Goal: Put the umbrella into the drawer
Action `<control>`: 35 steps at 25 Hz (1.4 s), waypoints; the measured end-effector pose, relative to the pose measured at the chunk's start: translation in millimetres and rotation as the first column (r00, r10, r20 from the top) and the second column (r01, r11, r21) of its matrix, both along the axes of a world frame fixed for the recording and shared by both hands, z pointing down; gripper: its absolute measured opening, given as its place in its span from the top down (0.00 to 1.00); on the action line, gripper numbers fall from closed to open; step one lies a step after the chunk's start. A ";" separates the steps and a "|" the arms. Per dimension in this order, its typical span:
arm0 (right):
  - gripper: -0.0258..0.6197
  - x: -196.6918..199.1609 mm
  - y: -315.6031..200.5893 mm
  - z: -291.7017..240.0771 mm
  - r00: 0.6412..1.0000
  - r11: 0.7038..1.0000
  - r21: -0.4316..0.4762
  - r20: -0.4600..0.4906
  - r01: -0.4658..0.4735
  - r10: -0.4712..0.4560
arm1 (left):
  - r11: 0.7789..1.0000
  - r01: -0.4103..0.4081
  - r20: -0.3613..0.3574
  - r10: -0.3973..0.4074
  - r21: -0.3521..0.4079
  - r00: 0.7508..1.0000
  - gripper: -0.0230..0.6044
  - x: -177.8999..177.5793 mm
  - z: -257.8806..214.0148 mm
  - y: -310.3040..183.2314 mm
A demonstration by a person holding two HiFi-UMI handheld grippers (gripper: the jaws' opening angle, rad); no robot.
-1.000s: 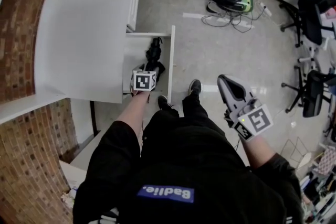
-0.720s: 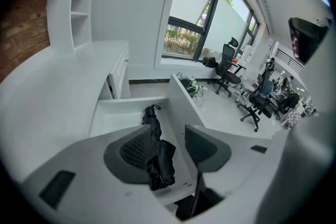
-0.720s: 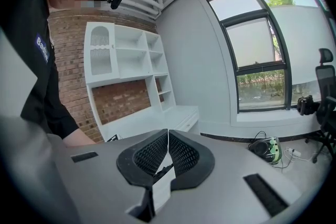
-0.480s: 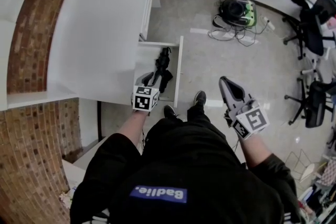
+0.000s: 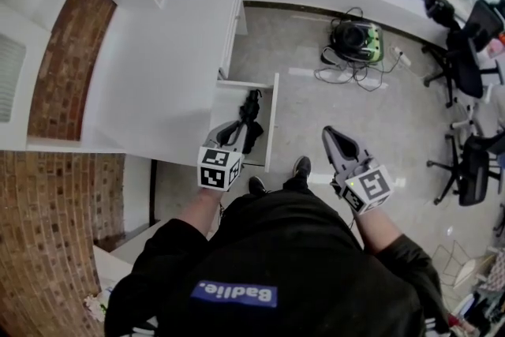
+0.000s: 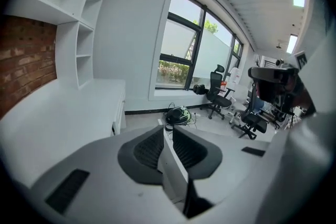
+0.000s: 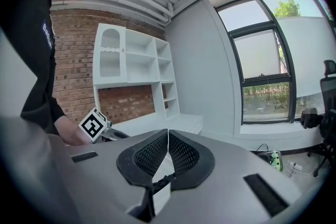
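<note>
The black folded umbrella (image 5: 251,116) lies inside the open white drawer (image 5: 273,119) of the long white desk (image 5: 173,67). So the umbrella looks put away, but the drawer is not pushed in.

The left gripper (image 5: 235,127) hangs over the near end of the drawer, above the umbrella and not touching it. Its jaws have just been closing. Now only a thin gap is left, and nothing is in it. The right gripper (image 5: 331,132) is well apart from the drawer, out over the floor. Its jaws are pressed together on nothing.

What could go wrong? The umbrella looks bunched up near the drawer's front. If the drawer gets pushed in, a loose bit could catch on the desk and jam it.

Only the head view shows the umbrella and the drawer. The left gripper view shows its jaws (image 6: 164,130) close up, a big window and black office chairs (image 6: 216,93). The right gripper view shows its shut jaws (image 7: 168,134), a red brick wall (image 7: 79,55) and white shelves (image 7: 134,57).
</note>
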State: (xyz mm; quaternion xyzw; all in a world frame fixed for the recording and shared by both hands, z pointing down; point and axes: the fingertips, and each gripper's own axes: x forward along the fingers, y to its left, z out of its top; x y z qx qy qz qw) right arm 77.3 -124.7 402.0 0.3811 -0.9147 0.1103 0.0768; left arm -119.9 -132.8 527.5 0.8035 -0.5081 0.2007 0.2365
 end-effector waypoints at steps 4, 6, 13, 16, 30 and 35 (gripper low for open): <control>0.91 -1.7 2.0 -4.3 1.000 1.000 0.029 -0.021 0.010 -0.009 | 0.998 -0.005 -0.046 0.008 0.066 0.999 0.88 6.1 -41.4 4.1; 0.91 -1.6 3.2 -3.3 1.000 1.000 0.027 -0.025 0.008 -0.007 | 0.994 -0.011 -0.068 0.019 0.106 0.998 0.90 9.7 -63.3 6.9; 0.91 -5.8 5.9 4.4 0.999 1.000 0.007 -0.031 0.023 -0.023 | 0.977 -0.013 -0.144 0.044 0.214 0.989 0.93 21.2 -120.7 12.3; 0.91 -9.2 8.3 8.0 0.999 0.999 -0.006 -0.032 0.035 -0.035 | 0.969 -0.010 -0.161 0.051 0.247 0.986 0.94 23.8 -135.0 15.8; 0.91 -26.4 17.2 7.5 0.994 0.993 -0.022 -0.013 0.112 -0.113 | 0.966 -0.020 -0.200 0.074 0.259 0.977 0.96 32.8 -139.2 30.8; 0.91 -25.6 20.2 7.1 0.992 0.992 -0.032 -0.019 0.122 -0.123 | 0.965 -0.030 -0.199 0.084 0.261 0.976 0.96 35.1 -139.9 31.4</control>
